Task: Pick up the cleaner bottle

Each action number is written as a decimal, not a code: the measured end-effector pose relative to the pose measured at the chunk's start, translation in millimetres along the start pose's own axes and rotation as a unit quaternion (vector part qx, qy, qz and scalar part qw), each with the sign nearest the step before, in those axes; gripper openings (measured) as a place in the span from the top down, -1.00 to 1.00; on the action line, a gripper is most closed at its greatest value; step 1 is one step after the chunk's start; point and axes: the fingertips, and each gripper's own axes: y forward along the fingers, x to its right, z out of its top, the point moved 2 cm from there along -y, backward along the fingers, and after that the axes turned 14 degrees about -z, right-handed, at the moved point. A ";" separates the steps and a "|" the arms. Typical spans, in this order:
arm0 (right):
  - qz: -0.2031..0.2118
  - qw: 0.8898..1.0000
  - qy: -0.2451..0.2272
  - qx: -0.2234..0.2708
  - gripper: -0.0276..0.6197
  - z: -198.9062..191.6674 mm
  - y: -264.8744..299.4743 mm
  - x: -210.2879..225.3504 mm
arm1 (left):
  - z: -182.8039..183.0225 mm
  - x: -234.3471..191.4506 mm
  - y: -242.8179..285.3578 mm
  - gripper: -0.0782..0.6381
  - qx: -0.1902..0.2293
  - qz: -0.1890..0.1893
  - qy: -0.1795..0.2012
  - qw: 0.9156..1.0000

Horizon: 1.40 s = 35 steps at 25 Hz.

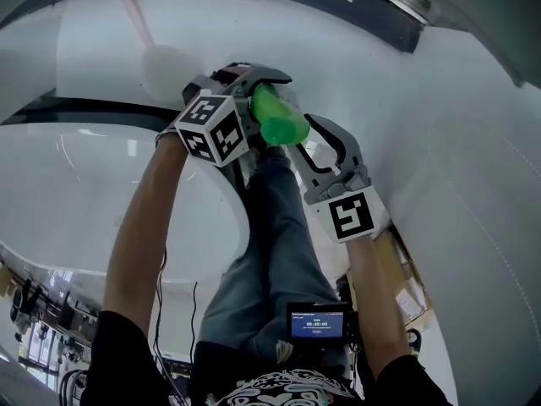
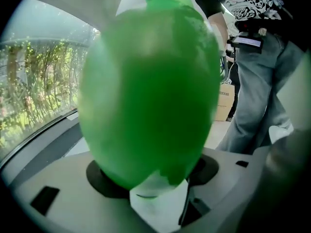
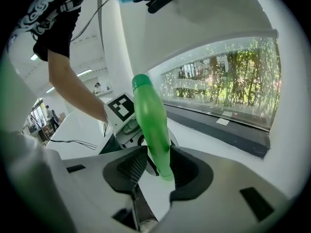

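The left arm (image 1: pixel 139 227) reaches forward from the lower left, bare from the black sleeve down. Its hand is hidden behind the left gripper (image 1: pixel 258 85), which points away from the body and somewhat downward over the white curved surface (image 1: pixel 473 184). That gripper's cube (image 1: pixel 213 129) shows black-and-white square marker patterns on its faces, with no letters. In the left gripper view the cleaner bottle (image 1: pixel 281 117) fills the frame. Its green body is seated between the two dark pads (image 2: pixel 99 176), which are closed against it, and its neck points up and away, so the bottle is off the surface in this gripper's hold. The bottle's plain green plastic shows no brand or print from any side. To the right, the right gripper (image 1: pixel 308 138) comes in from the lower right on a nearly straight forearm (image 1: pixel 372 286), angled up toward the bottle, and it carries a single square marker (image 1: pixel 351 216). Its jaws stand partway apart with the bottle's lower end between them — close to both pads, though a grip cannot be confirmed. A small lit screen (image 1: pixel 317 324) at the person's waist shows digits too small to read.
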 end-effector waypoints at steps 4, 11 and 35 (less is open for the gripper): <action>-0.001 0.999 0.039 0.015 0.49 3.2 1.0 3.7 | -0.8 -2.3 4.9 0.00 0.008 0.009 -0.001 1.000; 0.000 0.998 0.058 0.004 0.44 0.1 2.2 13.9 | 3.1 -0.9 12.6 0.14 0.029 0.008 0.002 1.000; -0.001 0.996 0.094 -0.004 0.33 0.2 35.7 41.9 | 10.7 -27.6 5.4 0.19 0.145 -0.033 -0.181 0.972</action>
